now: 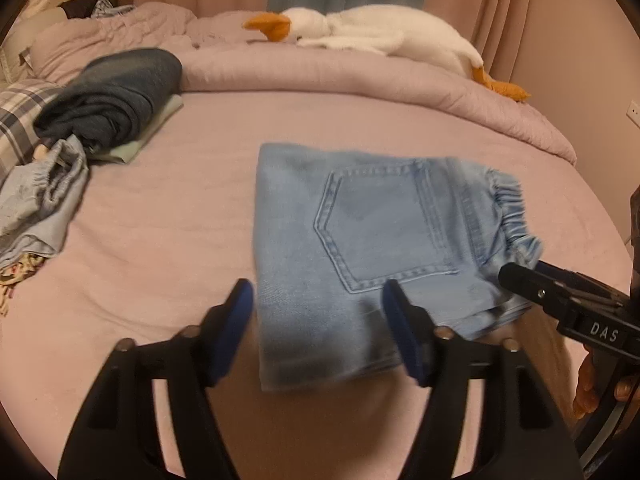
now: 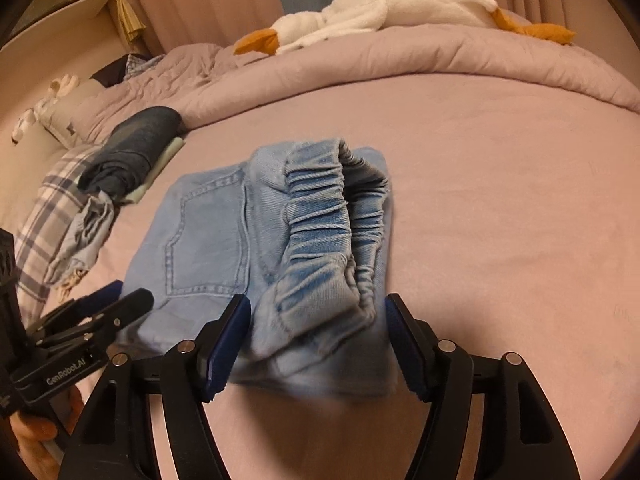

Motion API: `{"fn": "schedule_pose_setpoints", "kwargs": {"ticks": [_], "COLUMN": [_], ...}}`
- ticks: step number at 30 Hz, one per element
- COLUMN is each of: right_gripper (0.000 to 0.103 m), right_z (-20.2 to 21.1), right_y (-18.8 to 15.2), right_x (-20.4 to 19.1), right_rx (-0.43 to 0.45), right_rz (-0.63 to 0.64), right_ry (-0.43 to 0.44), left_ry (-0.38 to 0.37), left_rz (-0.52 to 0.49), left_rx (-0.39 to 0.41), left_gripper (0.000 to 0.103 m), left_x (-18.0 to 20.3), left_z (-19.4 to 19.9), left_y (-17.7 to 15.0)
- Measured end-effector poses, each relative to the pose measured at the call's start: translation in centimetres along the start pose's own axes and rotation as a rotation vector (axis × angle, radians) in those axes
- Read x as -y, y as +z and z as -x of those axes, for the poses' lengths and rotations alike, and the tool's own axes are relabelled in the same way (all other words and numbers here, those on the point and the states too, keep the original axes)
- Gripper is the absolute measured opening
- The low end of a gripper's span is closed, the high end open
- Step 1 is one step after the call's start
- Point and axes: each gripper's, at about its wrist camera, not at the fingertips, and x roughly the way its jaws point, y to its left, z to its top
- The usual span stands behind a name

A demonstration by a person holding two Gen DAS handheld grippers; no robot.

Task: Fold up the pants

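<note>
Folded light-blue jeans [image 1: 360, 248] flat on bed [image 1: 160, 220], between spread fingers of left tool [image 1: 318, 308] and right tool [image 2: 318, 320]; neither grips.

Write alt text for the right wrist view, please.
Folded light blue jeans lie on a pink bed, elastic waistband toward the open right gripper. The left gripper is at the jeans' left edge; a plush goose lies behind.

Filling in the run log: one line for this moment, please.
stage: fold apparently done | light-blue jeans folded on bed | left gripper open | right gripper open
</note>
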Motion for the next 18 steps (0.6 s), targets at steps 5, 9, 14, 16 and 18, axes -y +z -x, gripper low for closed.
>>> {"fn": "schedule_pose_setpoints", "kwargs": {"ticks": [5,9,14,16,18], "right_gripper": [0.068,0.068,0.069,0.069,0.069], "right_z": [2.5,4.5,6.6,7.2,8.0], "right_y": [-0.2,-0.3,-0.6,-0.7,-0.9], "right_x": [-0.9,-2.3,-3.5,-3.8,-4.0], "right_rx": [0.043,0.075,0.099,0.107,0.113], "right_rz": [0.020,0.074,0.126,0.136,0.142], "right_ry": [0.017,-0.003,-0.009,-0.011,-0.010], "left_ry": [0.037,0.053,0.049,0.041,0.035], "left_rz": [0.004,-0.001,-0.007,-0.006,-0.004], "left_rx": [0.021,0.031,0.053,0.056,0.059], "left_gripper": [0.096,0.099,0.102,0.102,0.102], "left_x": [0.4,0.8,1.6,1.8,2.0], "left_z": [2.4,4.5,7.2,8.2,9.2], "left_y": [0.2,0.1,-0.3,-0.3,-0.3]}}
